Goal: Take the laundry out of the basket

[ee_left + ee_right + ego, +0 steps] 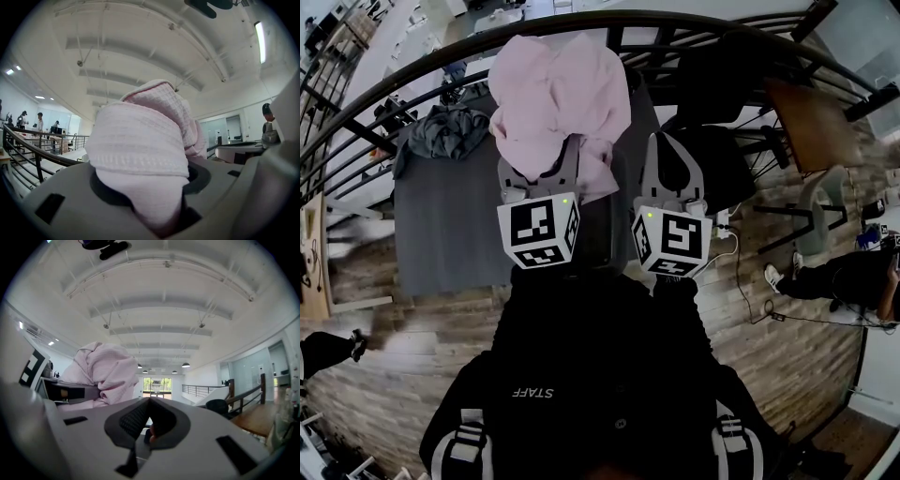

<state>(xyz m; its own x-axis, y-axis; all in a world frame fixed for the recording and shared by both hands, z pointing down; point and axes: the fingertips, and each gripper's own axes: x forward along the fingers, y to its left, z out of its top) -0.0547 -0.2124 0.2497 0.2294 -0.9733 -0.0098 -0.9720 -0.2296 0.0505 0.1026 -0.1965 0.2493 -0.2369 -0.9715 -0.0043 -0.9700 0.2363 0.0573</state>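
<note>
A pale pink garment point(558, 89) is bunched up and held high in front of me, with my left gripper point(539, 157) shut on its lower folds. In the left gripper view the pink garment point(140, 140) fills the gap between the jaws and hides both pads. My right gripper point(661, 145) stands just to the right, pointing up, apart from the cloth. Its ribbed pads point(136, 416) meet at the tip with nothing held between them. The pink garment point(103, 369) shows to its left. A dark shape point(598, 225) below, between the two grippers, may be the basket; I cannot tell.
A grey table point(450, 225) lies below on the left with a dark grey garment point(450, 131) heaped at its far end. A curved black railing point(412, 89) runs behind. A black chair point(712, 84) and a wooden table point(811, 122) stand to the right.
</note>
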